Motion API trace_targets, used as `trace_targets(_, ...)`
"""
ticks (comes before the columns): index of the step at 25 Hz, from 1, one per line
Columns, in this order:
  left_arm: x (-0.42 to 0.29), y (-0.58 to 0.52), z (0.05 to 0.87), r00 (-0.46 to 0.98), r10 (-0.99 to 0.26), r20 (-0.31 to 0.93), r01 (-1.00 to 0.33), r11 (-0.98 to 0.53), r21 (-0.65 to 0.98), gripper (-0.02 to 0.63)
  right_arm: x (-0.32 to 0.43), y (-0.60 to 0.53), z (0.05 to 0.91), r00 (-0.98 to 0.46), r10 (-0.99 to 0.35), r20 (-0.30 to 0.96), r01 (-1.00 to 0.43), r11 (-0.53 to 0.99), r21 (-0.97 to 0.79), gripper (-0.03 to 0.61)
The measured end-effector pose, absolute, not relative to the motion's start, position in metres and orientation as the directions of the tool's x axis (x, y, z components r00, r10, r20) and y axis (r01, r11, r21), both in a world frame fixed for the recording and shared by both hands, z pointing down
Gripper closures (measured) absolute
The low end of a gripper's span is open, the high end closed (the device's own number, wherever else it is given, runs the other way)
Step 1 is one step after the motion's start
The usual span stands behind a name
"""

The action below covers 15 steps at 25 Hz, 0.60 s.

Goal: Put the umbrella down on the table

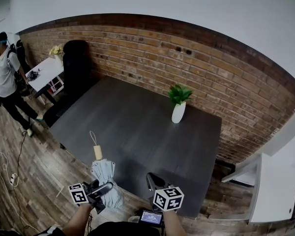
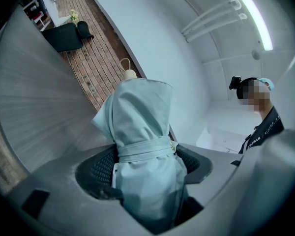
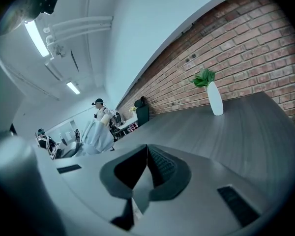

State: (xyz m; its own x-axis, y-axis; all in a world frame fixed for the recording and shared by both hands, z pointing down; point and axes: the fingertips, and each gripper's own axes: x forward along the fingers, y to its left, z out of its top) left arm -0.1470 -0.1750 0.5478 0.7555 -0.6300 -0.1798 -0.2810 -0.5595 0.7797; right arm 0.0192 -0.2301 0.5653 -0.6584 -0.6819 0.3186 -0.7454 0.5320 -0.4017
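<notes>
A folded pale grey umbrella (image 1: 104,173) with a wooden handle (image 1: 97,152) and a cord loop lies over the near left edge of the dark grey table (image 1: 137,132). My left gripper (image 1: 102,188) is shut on its bundled fabric. In the left gripper view the umbrella (image 2: 142,127) fills the space between the pads (image 2: 96,168), which press just below its tie strap, at my left gripper (image 2: 145,166). My right gripper (image 1: 151,180) hovers over the table's near edge, beside the umbrella. Its jaws meet with nothing between them in the right gripper view (image 3: 146,167), where the umbrella (image 3: 96,134) shows at the left.
A green plant in a white vase (image 1: 178,113) stands near the table's far side by the brick wall (image 1: 211,68). A black chair (image 1: 76,63), a white side table (image 1: 44,73) and a standing person (image 1: 5,73) are at the far left. A white cabinet (image 1: 273,191) stands at the right.
</notes>
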Motion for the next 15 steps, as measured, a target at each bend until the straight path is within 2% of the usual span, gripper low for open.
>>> trace_targets(15, -0.133, -0.216, 0.568, 0.765, -0.629, -0.137, -0.286, -0.523, 0.803, 0.285, 0.041, -0.269, 0.58, -0.64, -0.696, 0.326, -0.756, 0.494, -0.429, 0.571)
